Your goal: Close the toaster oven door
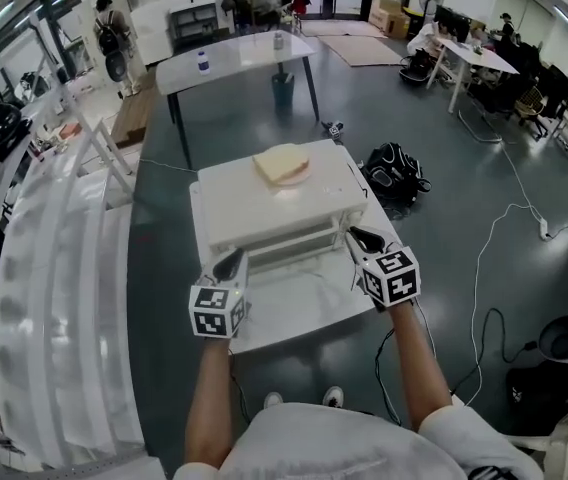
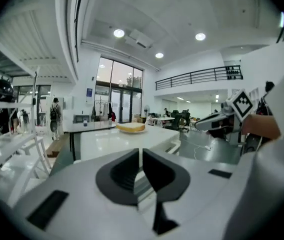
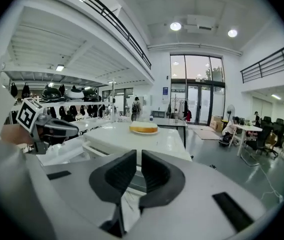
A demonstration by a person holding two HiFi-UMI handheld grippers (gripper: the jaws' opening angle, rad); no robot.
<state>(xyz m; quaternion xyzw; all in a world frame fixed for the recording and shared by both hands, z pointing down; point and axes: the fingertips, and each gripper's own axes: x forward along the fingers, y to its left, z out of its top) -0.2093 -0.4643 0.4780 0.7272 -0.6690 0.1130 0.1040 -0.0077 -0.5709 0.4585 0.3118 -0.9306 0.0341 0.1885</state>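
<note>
A white toaster oven (image 1: 274,203) stands on a low white table (image 1: 294,318) in front of me. On its top lies a slice of bread on a plate (image 1: 282,165). The oven's front with the door (image 1: 284,246) faces me; how far the door stands open I cannot tell. My left gripper (image 1: 229,265) sits at the front left corner and my right gripper (image 1: 364,240) at the front right corner. In the left gripper view the left gripper (image 2: 141,151) has its jaws nearly together with nothing between them. The right gripper (image 3: 138,154) looks the same, only a thin slit showing.
A black backpack (image 1: 394,173) and loose cables (image 1: 484,258) lie on the floor to the right. White racks (image 1: 54,268) run along the left. A grey table (image 1: 234,63) with a bottle stands behind the oven.
</note>
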